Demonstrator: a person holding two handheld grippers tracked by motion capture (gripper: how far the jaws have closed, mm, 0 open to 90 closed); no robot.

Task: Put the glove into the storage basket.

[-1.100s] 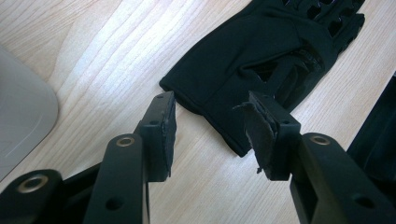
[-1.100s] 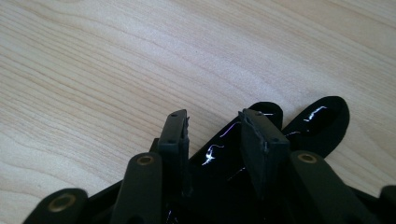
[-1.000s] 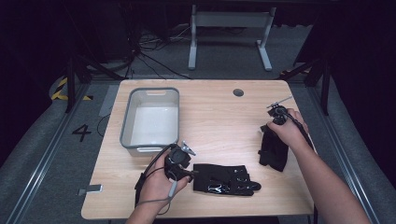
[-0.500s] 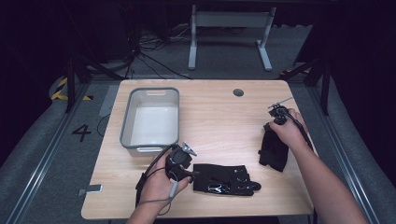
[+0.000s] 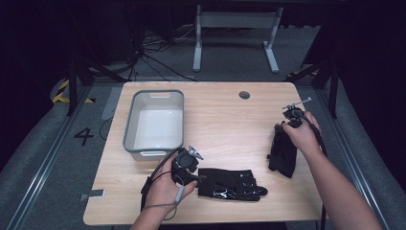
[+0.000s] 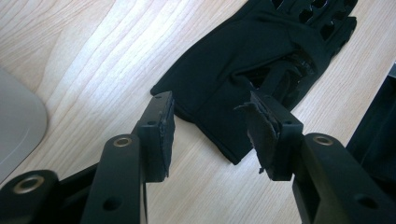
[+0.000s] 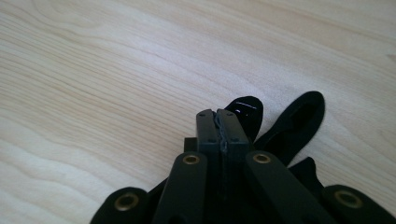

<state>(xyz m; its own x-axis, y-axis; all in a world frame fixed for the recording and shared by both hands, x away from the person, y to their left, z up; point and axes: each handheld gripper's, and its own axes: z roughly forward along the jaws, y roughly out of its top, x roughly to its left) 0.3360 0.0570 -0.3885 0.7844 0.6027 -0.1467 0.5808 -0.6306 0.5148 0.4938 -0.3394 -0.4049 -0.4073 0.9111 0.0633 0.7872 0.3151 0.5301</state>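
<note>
Floor marking "4" (image 5: 84, 136). Left gripper (image 6: 212, 128) fingers apart over near glove (image 6: 252, 60). Right gripper (image 7: 222, 122) fingers just closed, pinching far glove (image 5: 282, 152).

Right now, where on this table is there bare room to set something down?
The wide patch between the grey bin and the right glove is bare, as is the far edge by the grommet hole. The near edge is crowded around the left glove.

Looks like a lab / recording rig, not a home. Light wood surface (image 5: 225, 115) with a cable grommet hole (image 5: 244, 95) sits in a dark room on grey floor mats, one marked with a painted "4" (image 5: 84, 136). Hazard tape (image 5: 61, 91), loose floor cables (image 5: 153, 52), grey metal stand (image 5: 234, 21) behind.
</note>
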